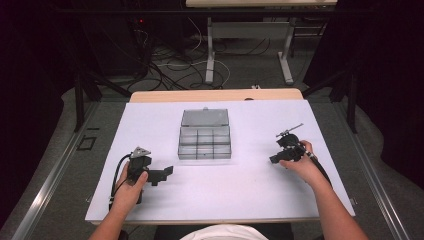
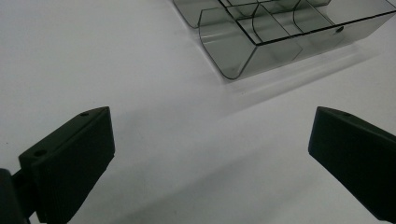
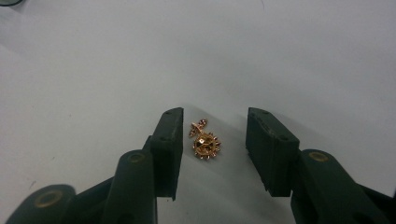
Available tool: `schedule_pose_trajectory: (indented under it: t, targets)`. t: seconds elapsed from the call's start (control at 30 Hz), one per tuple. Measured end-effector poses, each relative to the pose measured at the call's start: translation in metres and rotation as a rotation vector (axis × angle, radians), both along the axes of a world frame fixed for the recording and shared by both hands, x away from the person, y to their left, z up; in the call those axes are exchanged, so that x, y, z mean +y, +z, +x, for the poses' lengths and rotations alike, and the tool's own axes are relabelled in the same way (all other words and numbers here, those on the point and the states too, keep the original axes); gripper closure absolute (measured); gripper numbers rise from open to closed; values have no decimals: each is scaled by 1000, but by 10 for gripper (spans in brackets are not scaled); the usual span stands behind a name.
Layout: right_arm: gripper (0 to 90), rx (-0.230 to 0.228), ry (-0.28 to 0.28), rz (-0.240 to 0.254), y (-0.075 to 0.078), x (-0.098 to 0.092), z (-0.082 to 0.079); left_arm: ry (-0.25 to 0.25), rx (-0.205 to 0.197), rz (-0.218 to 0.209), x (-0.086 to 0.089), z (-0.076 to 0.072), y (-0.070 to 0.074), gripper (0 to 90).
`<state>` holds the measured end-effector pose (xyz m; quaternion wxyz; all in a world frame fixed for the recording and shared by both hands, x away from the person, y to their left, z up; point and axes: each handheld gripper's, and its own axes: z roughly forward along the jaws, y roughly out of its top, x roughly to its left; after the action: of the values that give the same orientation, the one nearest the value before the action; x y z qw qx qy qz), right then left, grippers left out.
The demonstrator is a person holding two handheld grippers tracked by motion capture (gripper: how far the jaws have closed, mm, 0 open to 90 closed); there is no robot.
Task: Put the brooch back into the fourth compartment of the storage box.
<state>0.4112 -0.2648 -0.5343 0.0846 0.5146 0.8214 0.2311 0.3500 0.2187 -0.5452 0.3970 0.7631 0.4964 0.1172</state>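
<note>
A small gold sun-shaped ornament (image 3: 206, 145), with a smaller gold piece (image 3: 198, 127) touching its top, lies on the white table. My right gripper (image 3: 215, 122) stands open around it, and neither pad touches it; it lies nearer the left pad. In the high view the right gripper (image 1: 274, 159) sits at the table's right. A clear compartment box (image 1: 205, 144) with its lid flat behind it is at mid-table. My left gripper (image 1: 163, 175) rests open at the front left, pointing toward the box (image 2: 280, 32), with nothing between its jaws (image 2: 210, 154).
The white sheet (image 1: 250, 185) covers the tabletop, with bare room in front of the box and between the hands. Table edges lie close to both hands. Beyond the far edge are cables and another table's legs (image 1: 210, 55) on the floor.
</note>
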Motion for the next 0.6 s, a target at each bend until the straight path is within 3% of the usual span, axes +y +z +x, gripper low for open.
schedule_pose_trajectory:
  t: [0.3,0.4,0.53,0.6]
  targets:
    - [659,8,8,-8,1,3,-2,-1,1,-2,0,0,0,5]
    - [679,-10,17,-12,0,3,-2,-2,1,-1,-1,0,0,5]
    - [698,-21,46,-63,0,6,-3,-2,1,-1,-1,0,0,5]
    - [700,-14,33,-69,0,8,-3,-2,1,-1,0,0,0,5]
